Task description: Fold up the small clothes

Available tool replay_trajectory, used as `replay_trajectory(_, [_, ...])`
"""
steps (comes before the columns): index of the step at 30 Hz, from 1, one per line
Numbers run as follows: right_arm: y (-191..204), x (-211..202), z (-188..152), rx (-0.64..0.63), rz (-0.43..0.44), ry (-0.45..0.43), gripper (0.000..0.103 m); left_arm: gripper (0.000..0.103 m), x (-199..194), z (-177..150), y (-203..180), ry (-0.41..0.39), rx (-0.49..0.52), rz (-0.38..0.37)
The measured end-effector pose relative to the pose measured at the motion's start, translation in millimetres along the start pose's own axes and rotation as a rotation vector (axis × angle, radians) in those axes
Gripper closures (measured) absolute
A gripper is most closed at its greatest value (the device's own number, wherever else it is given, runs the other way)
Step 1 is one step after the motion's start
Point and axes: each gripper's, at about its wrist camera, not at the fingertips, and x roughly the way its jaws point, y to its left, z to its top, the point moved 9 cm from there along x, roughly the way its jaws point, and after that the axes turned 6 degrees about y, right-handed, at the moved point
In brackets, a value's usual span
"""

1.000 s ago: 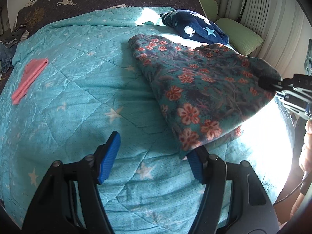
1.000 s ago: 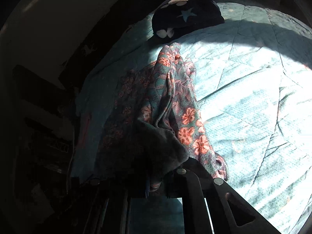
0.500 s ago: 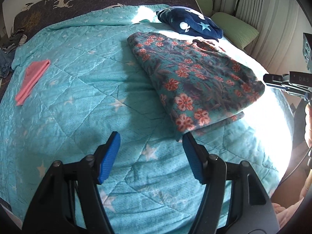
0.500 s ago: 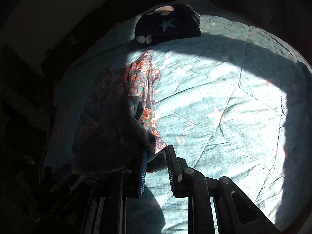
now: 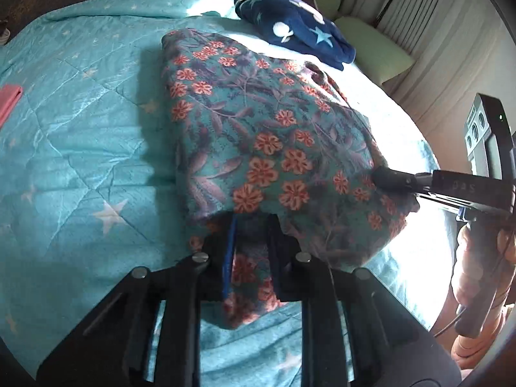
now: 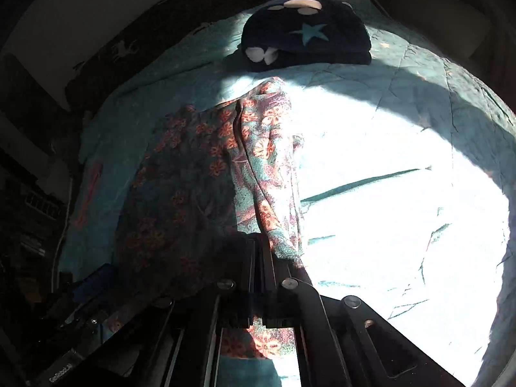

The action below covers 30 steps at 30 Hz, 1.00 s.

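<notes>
Slippage threatens: both the left gripper (image 5: pixel 250 225) and right gripper (image 6: pixel 258 251) pinch the floral garment's (image 5: pixel 258 135) near edge thinly, so uneven pulling could free it.

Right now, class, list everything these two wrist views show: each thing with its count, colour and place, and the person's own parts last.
Floral garment: one, teal with orange-red flowers, on the quilt, near edge lifted by both grippers.
Navy blanket: one, dark blue with white dots and a light star, folded behind the garment.
Pink cloth: one, pink, far left edge of the quilt.
Quilt: one, turquoise with pale stars, covering the bed.
Cushions: two, pale green, beside the curtain.
Left gripper: black, blue-padded fingers shut on the garment's near corner.
Right gripper: black, shut on the garment's other corner.
</notes>
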Motion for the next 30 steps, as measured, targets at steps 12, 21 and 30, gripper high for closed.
replay_trajectory(12, [36.4,-38.9,-6.2,-0.216,-0.075,-0.067,0.082,0.058,-23.7,-3.0,-8.5,0.005,0.015,0.021])
replay_trajectory(21, [14.5,-24.1,7.4,-0.159,-0.085,-0.021,0.054,0.037,-25.0,5.3,12.0,-0.012,-0.036,0.098])
replay_trajectory(30, [-10.6,5.0,0.2,-0.138,-0.205,0.043,0.036,0.032,-3.7,-3.5,24.7,0.034,-0.037,0.121])
